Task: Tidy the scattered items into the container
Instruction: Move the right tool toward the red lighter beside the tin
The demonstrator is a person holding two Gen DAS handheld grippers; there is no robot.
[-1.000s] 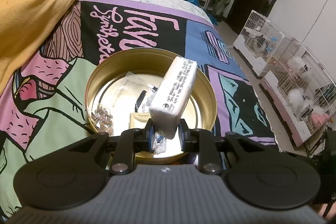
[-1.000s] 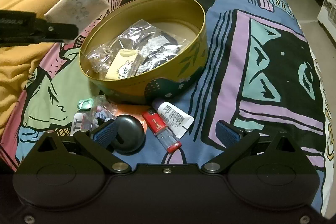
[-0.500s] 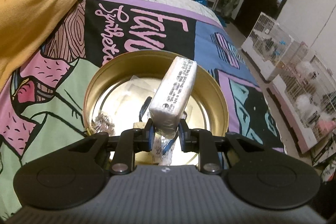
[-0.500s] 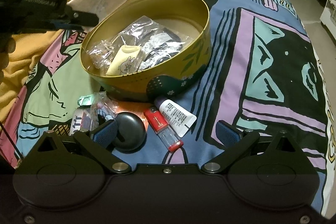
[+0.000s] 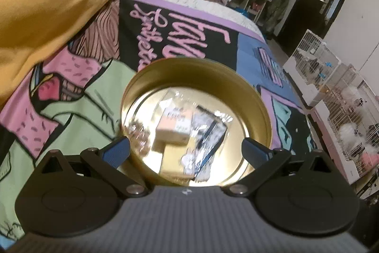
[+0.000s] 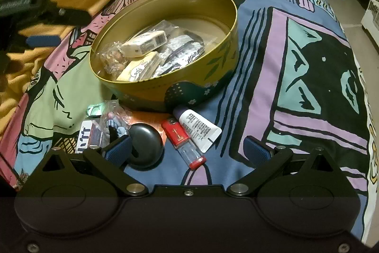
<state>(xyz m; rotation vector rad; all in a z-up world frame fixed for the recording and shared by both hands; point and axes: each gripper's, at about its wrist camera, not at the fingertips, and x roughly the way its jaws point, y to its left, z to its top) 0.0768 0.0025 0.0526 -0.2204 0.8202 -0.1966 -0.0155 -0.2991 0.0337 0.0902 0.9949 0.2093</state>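
Note:
A round gold tin [image 6: 213, 77] sits on the patterned bedspread; it also shows in the left wrist view [image 5: 258, 96]. Inside it lie a white tissue pack [image 6: 144, 43], a yellow bunny packet [image 6: 139, 68] and several clear bags. My left gripper [image 5: 186, 151] is open and empty, just above the tin's near rim; the white pack [image 5: 174, 127] lies below it. My right gripper [image 6: 187, 149] is open and empty, low over loose items in front of the tin: a dark round case [image 6: 145, 146], a red lighter [image 6: 181, 140], a white tube [image 6: 197, 128] and small bagged items [image 6: 111, 122].
A yellow blanket [image 5: 47, 4] is heaped at the left of the bed. The bed's right edge drops to the floor, where white wire pet cages [image 5: 331, 91] stand. My left gripper shows in the right wrist view [image 6: 42, 23], left of the tin.
My left gripper has opened and let go of the white tissue pack, which now lies in the tin. My right gripper has hardly moved.

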